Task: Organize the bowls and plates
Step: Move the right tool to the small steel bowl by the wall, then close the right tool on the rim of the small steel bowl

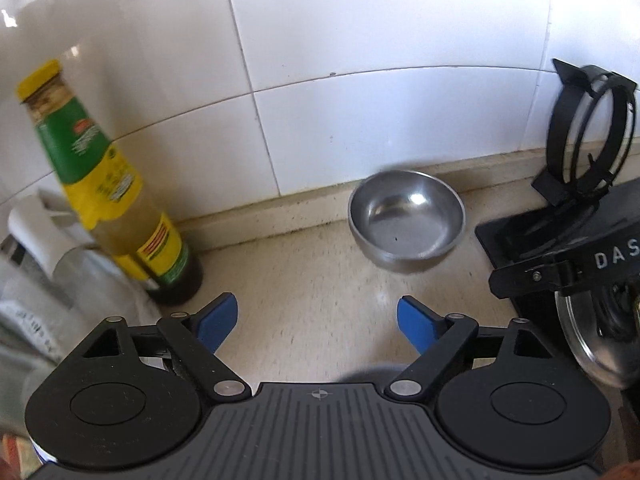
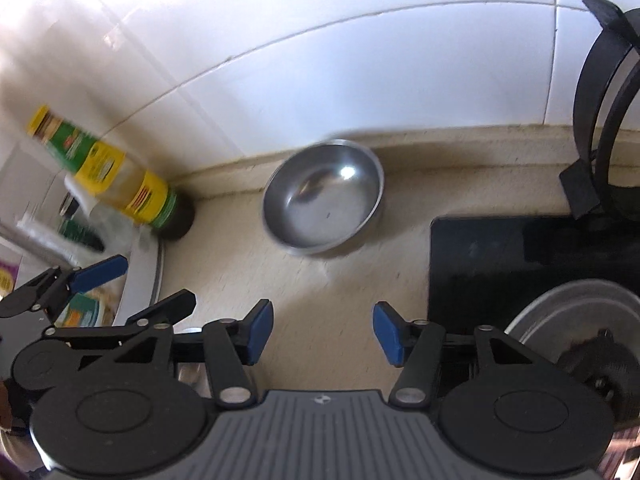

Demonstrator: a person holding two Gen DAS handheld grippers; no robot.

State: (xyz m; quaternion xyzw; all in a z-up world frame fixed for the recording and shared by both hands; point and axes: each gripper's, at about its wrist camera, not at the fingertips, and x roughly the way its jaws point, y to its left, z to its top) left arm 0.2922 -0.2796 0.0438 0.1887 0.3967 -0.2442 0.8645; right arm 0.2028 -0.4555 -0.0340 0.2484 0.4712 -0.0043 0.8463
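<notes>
Item: 1 steel bowl (image 1: 406, 218) on the counter (image 1: 320, 300) at the wall, 12 o'clock of both tongs. Left gripper (image 1: 317, 322), right gripper (image 2: 322, 334) — spread wide, empty. Step: approach. Next, likely: straddle the rim — pinch.

Left claw (image 1: 317, 322) fingers spread wide, nothing between. Right claw (image 2: 323, 332) likewise spread, unloaded.

Left black plastic two-finger gripper (image 1: 317, 322): blue rubber-like fingertips (image 1: 217, 322), black linkage bars with silver rivets, two round black discs at the near corners, grey ribbed centre plate with a small white crosshair mark. Right black plastic two-finger gripper (image 2: 323, 336): same build, blue fingertips (image 2: 388, 334), silver rivets, grey ribbed plate, small white logo.
</notes>
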